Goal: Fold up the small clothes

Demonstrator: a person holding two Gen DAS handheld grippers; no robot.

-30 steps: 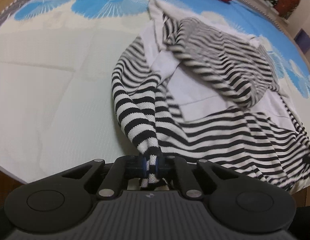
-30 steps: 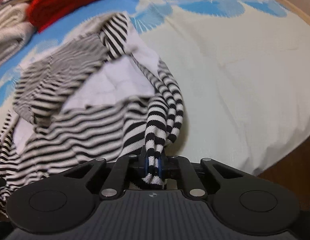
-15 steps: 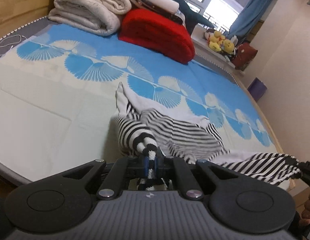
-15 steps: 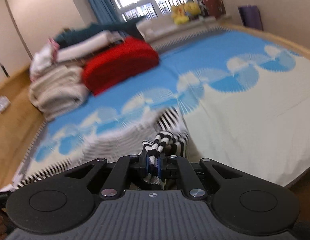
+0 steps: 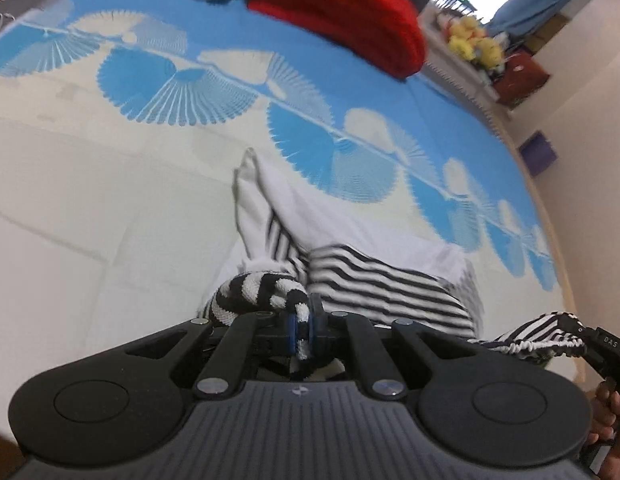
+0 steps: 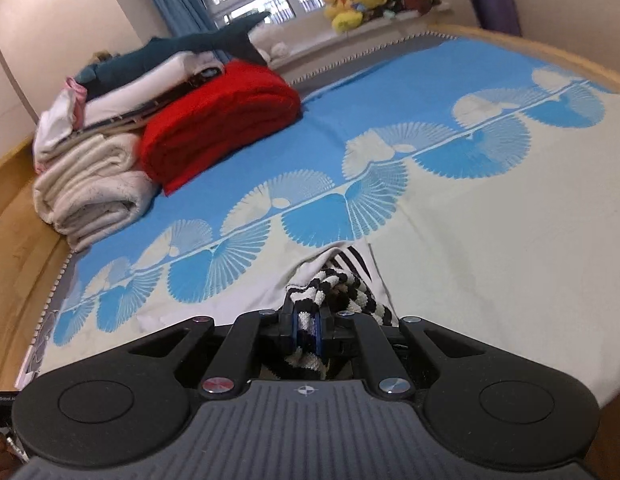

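A black-and-white striped garment [image 5: 374, 284] with white panels lies on the bed, stretched between my two grippers. My left gripper [image 5: 305, 330] is shut on one bunched striped edge of it. My right gripper [image 6: 306, 330] is shut on another striped edge [image 6: 338, 284]. In the left wrist view the right gripper [image 5: 590, 340] shows at the far right, holding the taut striped hem. The garment's white part [image 5: 265, 208] trails away over the bedspread.
The bedspread [image 6: 510, 240] is cream with blue fan shapes. At the far side stand a folded red blanket [image 6: 217, 124], cream towels [image 6: 93, 184] and a stack of folded laundry. Plush toys [image 6: 350, 4] sit on the window ledge. The bed's wooden edge [image 6: 570, 64] runs at right.
Both grippers have lifted and pulled the striped garment's edge toward the near side of the bed; the views now look across the bed instead of down, and the garment lies stretched out flatter.
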